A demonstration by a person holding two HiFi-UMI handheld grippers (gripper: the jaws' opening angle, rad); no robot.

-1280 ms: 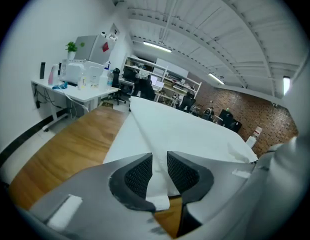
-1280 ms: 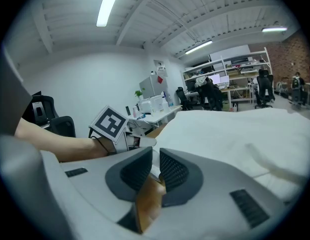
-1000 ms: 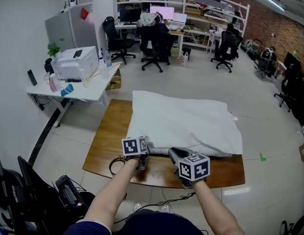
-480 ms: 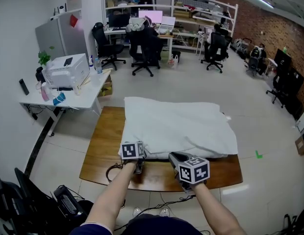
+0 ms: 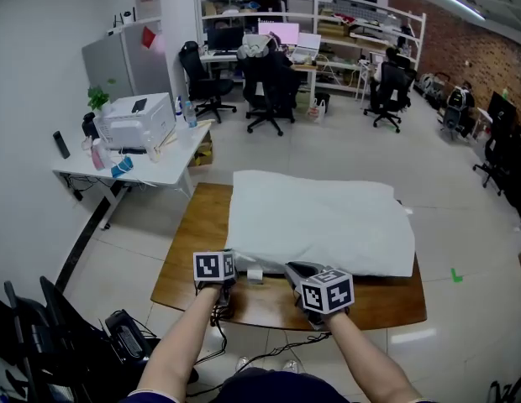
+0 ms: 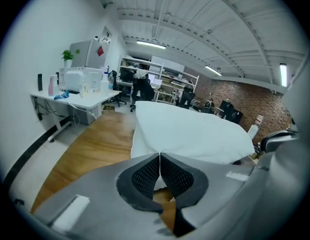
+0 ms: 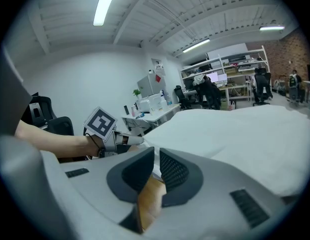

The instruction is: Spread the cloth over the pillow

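Wooden counter (image 5: 186, 254) in an open office is carrying the white cloth (image 5: 328, 221). The cloth is lying spread in a broad rectangle over the far and right part of the top. The pillow itself is not showing; the raised bulk and the shadow under the near hem suggest it is sitting beneath.

The left gripper (image 6: 159, 159) is pinching the near-left corner. Its jaws have just been closing, and the pads are now meeting on a point of cloth drawn up between them. The right gripper (image 7: 156, 156) is biting the near hem further right. Its jaws have also just been closing and are standing almost together, with a strip of cloth between the pads.

The step in hand looks like the last tidying of the near edge. Doing it well probably means keeping both grips level and pulling evenly toward the near side. The hem should be raised slightly so the cloth is sliding over the pillow rather than dragging it. Then the hem can be lowered with the corner squared, not bunched.

A white counter (image 5: 151, 162) with a printer (image 5: 136, 122) is standing well apart on the left. Office chairs (image 5: 269, 82) and shelves (image 5: 328, 19) are filling the far end, and dark cases (image 5: 118, 334) are crowding the floor near the left elbow. None of these appears to be blocking the pull.
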